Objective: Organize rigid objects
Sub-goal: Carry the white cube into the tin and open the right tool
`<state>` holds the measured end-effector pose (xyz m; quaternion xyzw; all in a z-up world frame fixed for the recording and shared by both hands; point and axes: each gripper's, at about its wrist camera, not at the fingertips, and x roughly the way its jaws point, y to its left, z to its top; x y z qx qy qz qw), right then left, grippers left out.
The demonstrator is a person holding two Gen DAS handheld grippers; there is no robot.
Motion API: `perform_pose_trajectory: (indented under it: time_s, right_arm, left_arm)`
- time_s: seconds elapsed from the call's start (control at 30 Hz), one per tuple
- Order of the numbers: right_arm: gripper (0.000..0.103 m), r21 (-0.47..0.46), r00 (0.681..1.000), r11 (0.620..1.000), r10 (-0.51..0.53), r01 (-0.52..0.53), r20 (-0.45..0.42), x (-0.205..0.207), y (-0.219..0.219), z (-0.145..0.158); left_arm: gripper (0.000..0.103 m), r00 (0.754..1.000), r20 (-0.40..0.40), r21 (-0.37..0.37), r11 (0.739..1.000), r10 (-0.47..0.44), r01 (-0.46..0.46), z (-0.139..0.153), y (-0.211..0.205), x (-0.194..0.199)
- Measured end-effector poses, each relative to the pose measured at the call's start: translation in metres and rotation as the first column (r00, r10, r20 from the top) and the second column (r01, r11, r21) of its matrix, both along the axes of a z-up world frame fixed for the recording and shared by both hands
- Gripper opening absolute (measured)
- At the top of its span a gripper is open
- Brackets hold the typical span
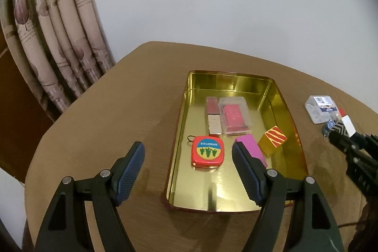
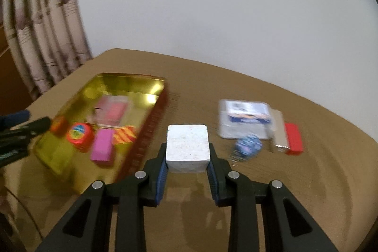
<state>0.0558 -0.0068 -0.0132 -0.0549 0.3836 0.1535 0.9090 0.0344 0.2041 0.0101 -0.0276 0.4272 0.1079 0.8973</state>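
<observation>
Shiny gold metal tin (image 1: 278,96), clear plastic case (image 1: 234,118), rough white speckled block (image 2: 187,147), matt brown cloth counter (image 1: 106,110), soft cloth curtain (image 1: 54,39)

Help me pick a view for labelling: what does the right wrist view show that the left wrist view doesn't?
Only the right wrist view shows the white block's whole top between the right gripper pads, and the silver bar by the red block. Only the left shows the open left gripper pads. Both share the gold tin, pink block and round red case.
</observation>
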Motion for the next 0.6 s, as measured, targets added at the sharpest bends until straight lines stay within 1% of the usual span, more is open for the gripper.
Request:
perform_pose_trajectory:
  time_s: [0.27,0.4,0.6]
  right_arm:
    - [0.03,-0.002,0.994,0.994,0.111,-0.111,-0.004,-0.016,0.056,0.007]
    - [0.03,-0.011,0.988,0.988,0.152,-0.153,-0.029,-0.016,0.075,0.0]
    - [0.03,-0.025,0.98,0.982,0.188,-0.19,-0.063,-0.015,0.1,-0.012]
  left_arm:
    - [0.073,0.999,0.02,-0.005,0.999,0.048,-0.048,0.004,0.012,0.0]
    - [0.073,0.998,0.02,-0.025,0.998,0.062,-0.062,0.005,0.018,0.001]
    - [0.073,0.997,0.028,-0.022,0.997,0.072,-0.072,0.006,0.021,0.001]
